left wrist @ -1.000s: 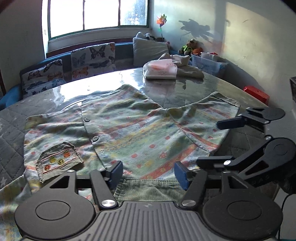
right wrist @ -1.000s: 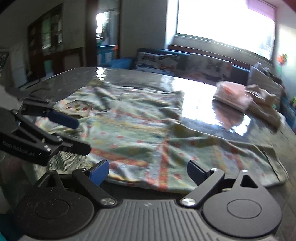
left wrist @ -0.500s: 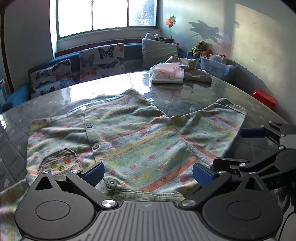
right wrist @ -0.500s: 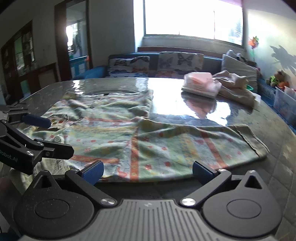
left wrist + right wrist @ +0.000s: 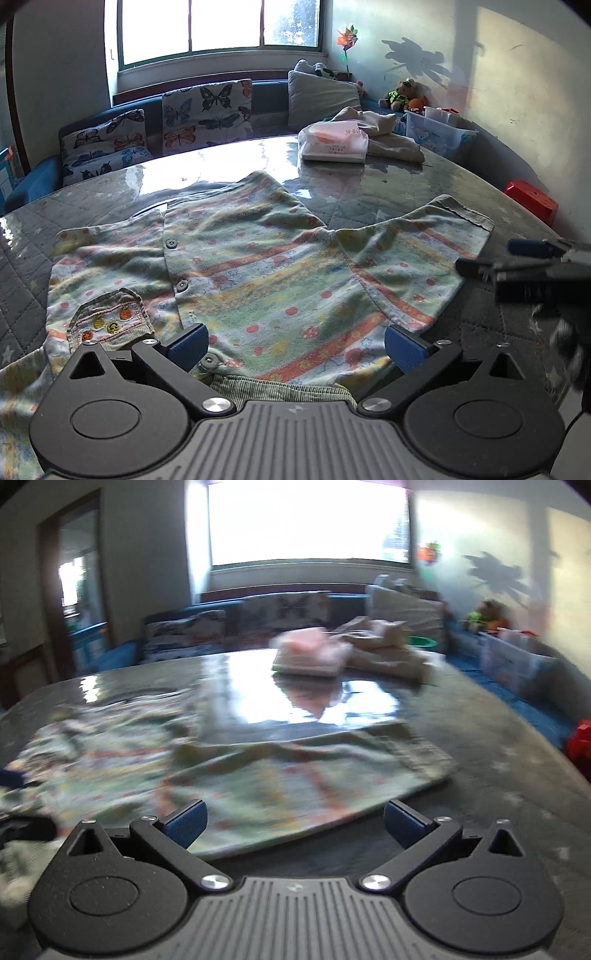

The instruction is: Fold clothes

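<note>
A small green patterned button shirt lies spread flat on the table, with an embroidered pocket at the left and one sleeve stretched out to the right. My left gripper is open and empty, just above the shirt's near collar edge. My right gripper is open and empty over the near edge of the sleeve; that view is blurred. The right gripper also shows at the right edge of the left wrist view.
A packet of tissues and a beige cloth heap lie at the table's far side. A sofa with butterfly cushions stands behind. A plastic storage box and a red box sit at the right.
My left gripper opened wide and let go of the shirt's collar edge, then backed off slightly. My right gripper swung to the right toward the sleeve end, still open.
</note>
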Tool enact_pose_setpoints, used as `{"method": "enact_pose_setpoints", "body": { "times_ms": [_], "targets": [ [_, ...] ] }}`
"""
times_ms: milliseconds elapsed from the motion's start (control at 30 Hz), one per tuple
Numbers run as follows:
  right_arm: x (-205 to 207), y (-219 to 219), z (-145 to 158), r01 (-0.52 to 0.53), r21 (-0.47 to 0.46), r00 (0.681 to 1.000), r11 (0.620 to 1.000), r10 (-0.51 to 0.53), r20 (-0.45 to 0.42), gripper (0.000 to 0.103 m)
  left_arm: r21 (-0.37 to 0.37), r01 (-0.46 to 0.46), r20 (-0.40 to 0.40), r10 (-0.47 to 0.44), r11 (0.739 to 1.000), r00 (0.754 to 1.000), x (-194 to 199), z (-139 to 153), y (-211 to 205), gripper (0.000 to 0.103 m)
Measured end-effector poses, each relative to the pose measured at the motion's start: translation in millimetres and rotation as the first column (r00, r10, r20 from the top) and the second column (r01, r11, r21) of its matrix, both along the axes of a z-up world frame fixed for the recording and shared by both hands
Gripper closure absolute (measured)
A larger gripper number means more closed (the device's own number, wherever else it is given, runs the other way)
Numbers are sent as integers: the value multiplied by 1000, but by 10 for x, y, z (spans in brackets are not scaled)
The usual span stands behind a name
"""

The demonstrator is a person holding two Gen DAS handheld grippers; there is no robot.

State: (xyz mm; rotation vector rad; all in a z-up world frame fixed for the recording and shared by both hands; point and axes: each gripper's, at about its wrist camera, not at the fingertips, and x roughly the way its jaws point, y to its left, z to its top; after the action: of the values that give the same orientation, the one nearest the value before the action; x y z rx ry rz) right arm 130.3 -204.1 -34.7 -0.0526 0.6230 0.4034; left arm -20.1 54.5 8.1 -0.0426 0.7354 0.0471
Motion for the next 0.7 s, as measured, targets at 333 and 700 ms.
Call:
{"method": "enact_pose_setpoints", "body": {
  "times_ms": [333,700],
  "targets": [
    [557,-436,-85,228,34,972,973,-226,-62,24,-7,-4,-8,4,1000,1000,-8,-25,22,0],
    [788,-535,-164,330,48,940,943,-325,-102,68,-4,-14,-4,14,1000,1000,-21,-29,64,0]
  ]
}}
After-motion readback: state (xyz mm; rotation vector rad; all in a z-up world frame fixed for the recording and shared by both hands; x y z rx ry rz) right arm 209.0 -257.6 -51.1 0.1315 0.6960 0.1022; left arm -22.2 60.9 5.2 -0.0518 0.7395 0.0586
